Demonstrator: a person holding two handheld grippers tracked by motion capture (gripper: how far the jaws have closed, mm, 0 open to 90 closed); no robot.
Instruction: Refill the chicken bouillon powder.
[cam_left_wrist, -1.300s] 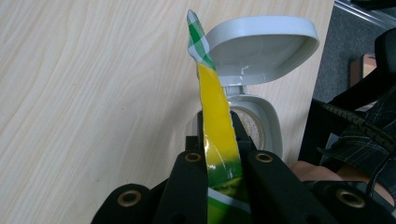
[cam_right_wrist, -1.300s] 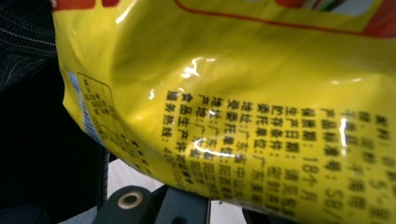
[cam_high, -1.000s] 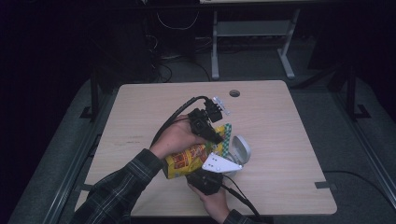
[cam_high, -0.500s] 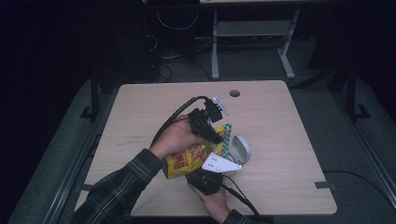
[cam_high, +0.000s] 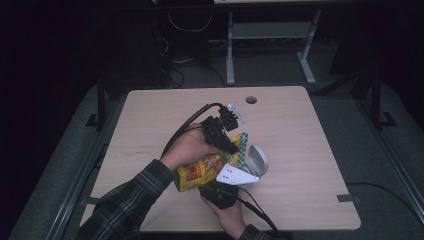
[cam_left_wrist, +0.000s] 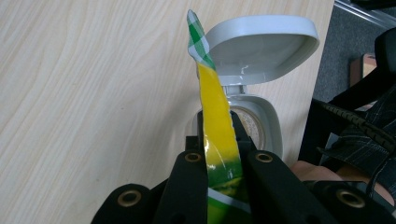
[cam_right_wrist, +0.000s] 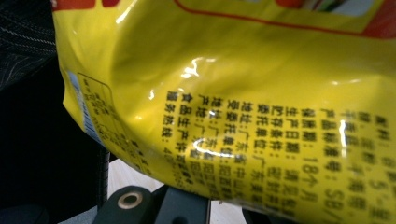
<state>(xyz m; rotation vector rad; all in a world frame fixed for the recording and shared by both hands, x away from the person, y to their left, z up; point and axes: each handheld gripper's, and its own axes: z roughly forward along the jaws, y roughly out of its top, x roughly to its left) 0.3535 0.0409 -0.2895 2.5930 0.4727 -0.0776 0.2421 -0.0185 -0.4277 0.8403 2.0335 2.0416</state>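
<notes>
L gripper (cam_left_wrist: 219, 158) pinches yellow bag (cam_high: 200, 171); back label: "18个月".

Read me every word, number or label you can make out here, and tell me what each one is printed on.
"18个月": black print on the shiny yellow plastic snack bag, turned sideways.
"SB/": same print, just beside it.
Other black Chinese lines there: too blurred to read surely.
Bag's red and yellow front, high view: too small to read.
Grey plastic flip-lid container: no text.
</notes>
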